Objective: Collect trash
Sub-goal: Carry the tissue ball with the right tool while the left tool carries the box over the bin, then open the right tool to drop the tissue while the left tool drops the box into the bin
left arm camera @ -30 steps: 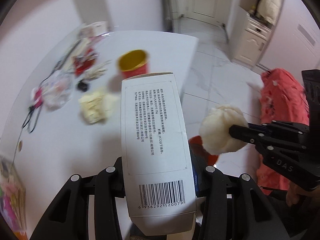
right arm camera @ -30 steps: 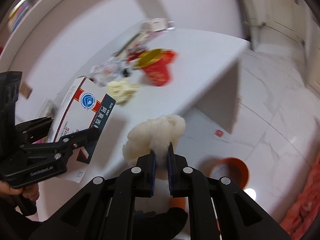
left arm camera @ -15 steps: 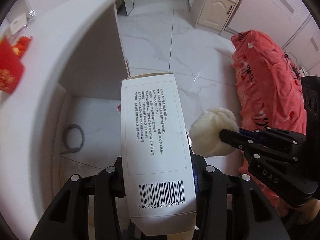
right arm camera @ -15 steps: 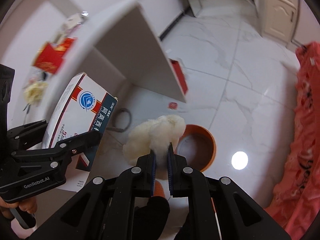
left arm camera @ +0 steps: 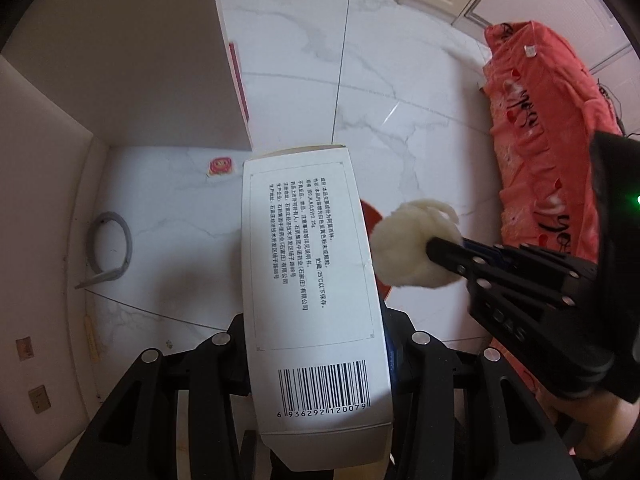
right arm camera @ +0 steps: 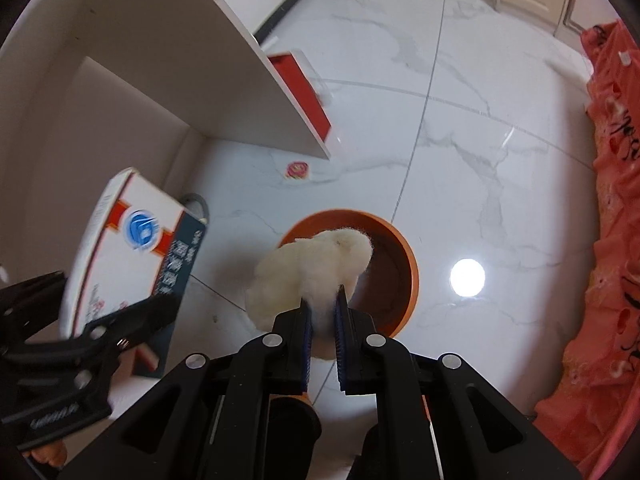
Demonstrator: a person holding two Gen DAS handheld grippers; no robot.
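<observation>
My left gripper (left arm camera: 316,336) is shut on a white cardboard box (left arm camera: 312,280) with a barcode; in the right wrist view the box (right arm camera: 132,248) shows a blue and red printed face, held at the left. My right gripper (right arm camera: 323,308) is shut on a cream wad of cotton (right arm camera: 312,268), held above an orange bin (right arm camera: 400,280) standing on the floor. In the left wrist view the wad (left arm camera: 412,248) hangs just right of the box, with the bin's orange rim (left arm camera: 372,216) peeking out behind them.
The white table's leg panel (right arm camera: 224,92) stands at the upper left over a marble tile floor (right arm camera: 460,120). A small sticker (right arm camera: 298,170) and a grey ring (left arm camera: 112,244) lie on the floor under the table. A red fabric-covered seat (left arm camera: 544,128) is at the right.
Both grippers have swung down from the tabletop toward the floor with their loads. The orange bin has come in under the cotton wad. The box has moved closer to the bin.
</observation>
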